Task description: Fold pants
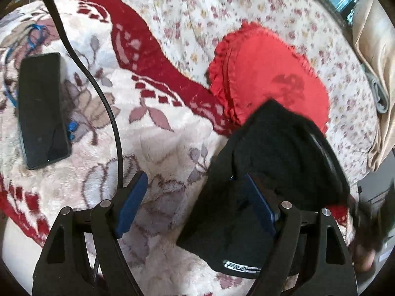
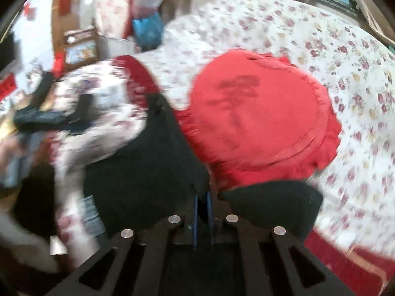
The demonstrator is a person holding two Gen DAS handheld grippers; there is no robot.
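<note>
Bed point(image 1: 259, 12) with floral sheet, plush red-and-cream blanket point(image 1: 148, 133) over it, red frilled pillow point(image 1: 266, 74) near the middle. Black pants point(image 1: 271, 153) bunched beside the pillow, partly draped over the left gripper point(image 1: 197, 202)'s right finger; its jaws wide apart, nothing clamped. Right gripper point(image 2: 203, 204) jaws narrow, pinching black pants fabric. Phone point(image 1: 42, 108) and black cable point(image 1: 98, 86) on the blanket. Right view heavily motion-blurred; left-side clutter unreadable, pants' full shape hidden.
</note>
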